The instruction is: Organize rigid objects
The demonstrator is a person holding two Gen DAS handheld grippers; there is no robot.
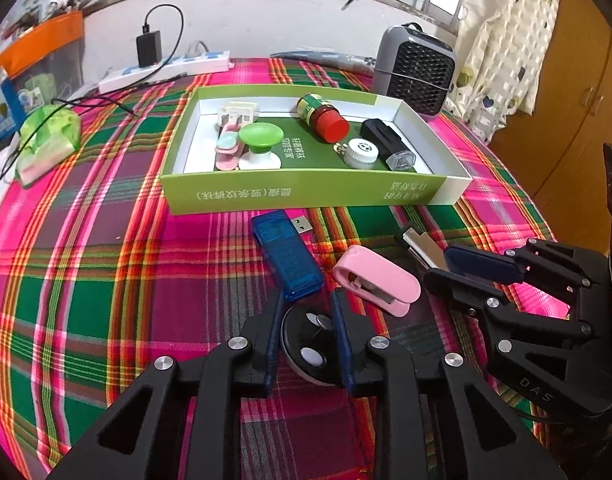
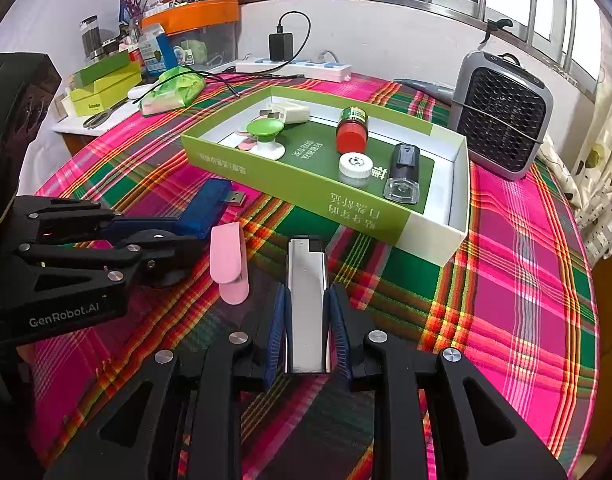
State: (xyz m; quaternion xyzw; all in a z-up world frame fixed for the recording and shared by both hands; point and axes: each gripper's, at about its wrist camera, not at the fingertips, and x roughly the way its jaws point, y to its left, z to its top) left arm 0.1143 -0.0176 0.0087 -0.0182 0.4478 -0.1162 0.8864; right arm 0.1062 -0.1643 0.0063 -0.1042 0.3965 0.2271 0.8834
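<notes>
The round black object (image 1: 306, 344) between the left gripper's (image 1: 307, 304) blue pads is hard to identify: only its top shows, with a metal pin and a white disc, and its sides are covered by the fingers. The pads sit against both sides of it, so the jaws are closed partway on it. In the right wrist view this object is almost wholly hidden behind the left gripper's body (image 2: 86, 256).

The right gripper (image 2: 307, 300) has its jaws narrowed onto a silver lighter (image 2: 307, 300), pads touching both long sides; the lighter's near end is cut off by the finger mounts.

At 12 o'clock from the left gripper lies a blue USB stick (image 1: 286, 252), its plug pointing toward the green box (image 1: 306, 194). At 1 o'clock, just beside it, rests a pink clip (image 1: 377, 280), lying between the two grippers on the plaid tablecloth (image 1: 106, 260).

The box stands open farther back, holding a red-capped jar (image 1: 323, 118) on its side, a white round container (image 1: 361, 154), a black light (image 1: 387, 142), a green knob (image 1: 261, 136) and pink pieces (image 1: 228, 152) partly hidden behind the knob. Beyond it, at 1 o'clock, stands a grey fan heater (image 1: 415, 70); at 11 o'clock a power strip (image 1: 166, 70) lies with a black charger plugged in.
</notes>
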